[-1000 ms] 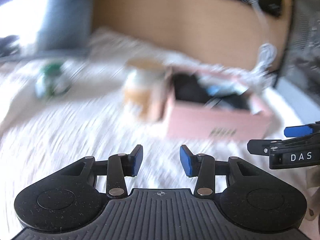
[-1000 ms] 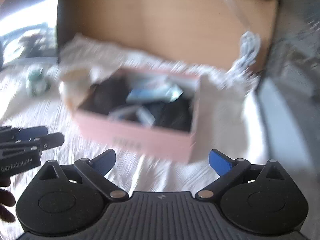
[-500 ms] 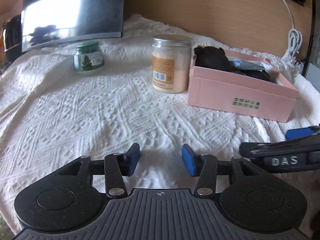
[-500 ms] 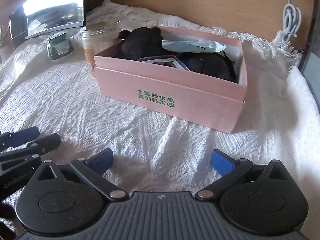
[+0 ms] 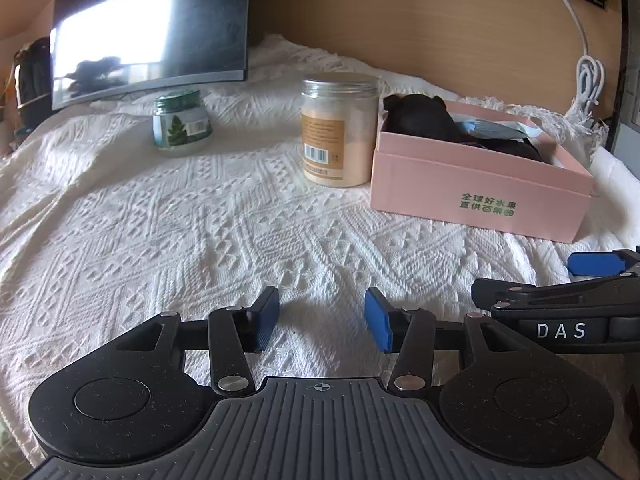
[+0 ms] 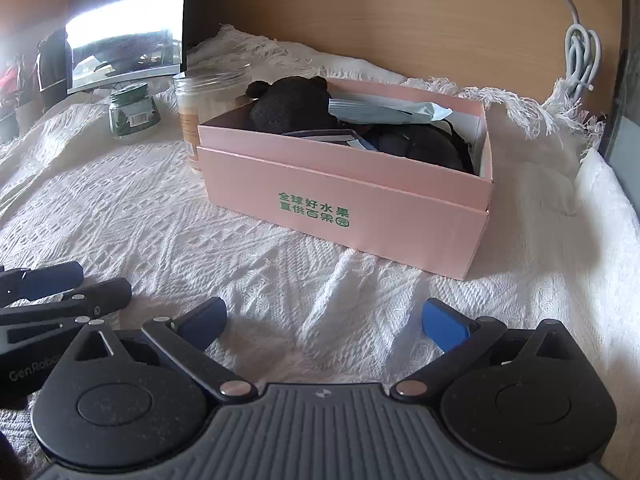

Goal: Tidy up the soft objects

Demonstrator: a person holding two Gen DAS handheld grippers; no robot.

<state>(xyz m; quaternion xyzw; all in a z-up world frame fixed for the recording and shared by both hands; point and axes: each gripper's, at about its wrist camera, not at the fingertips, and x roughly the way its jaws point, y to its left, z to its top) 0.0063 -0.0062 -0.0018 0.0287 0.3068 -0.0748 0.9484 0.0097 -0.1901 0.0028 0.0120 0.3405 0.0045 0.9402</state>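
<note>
The left tongs (image 5: 322, 318) stood partly open, their blue pads apart with nothing between them, hovering low over the white cloth (image 5: 200, 232). The right tongs (image 6: 324, 322) were spread wider, likewise empty, and lay just beside the left ones, the two pairs close together at the near edge of the scene

At the far left a dark curved screen (image 5: 152, 28) leaned against the wall, throwing back bright window light. In front of it sat a small squat glass jar with a green lid (image 5: 182, 122) and a leaf label. Further right stood a taller clear jar (image 5: 339, 128), round, with a pale lid, filled with beige powder and wearing a brown label with a barcode. It was just beside the left end of the pink box (image 6: 344, 204), a rectangular cardboard carton with green printed characters on its front

The soft things lay inside that box: a black fuzzy plush toy (image 6: 292, 104) with small round ears at the left end, a pale blue crinkled packet (image 6: 388, 112) across the middle, a striped fabric piece (image 6: 324, 134) below it, and a dark rounded bundle (image 6: 424, 146) towards the right end

The cloth was thick and woven in raised diamond and triangle patterns, rumpled in soft folds, with a fringe (image 6: 520, 104) along its far edge. Behind it rose a smooth light wood panel (image 5: 420, 20), and at the right a coiled white cable (image 5: 588, 76) hung down against it
</note>
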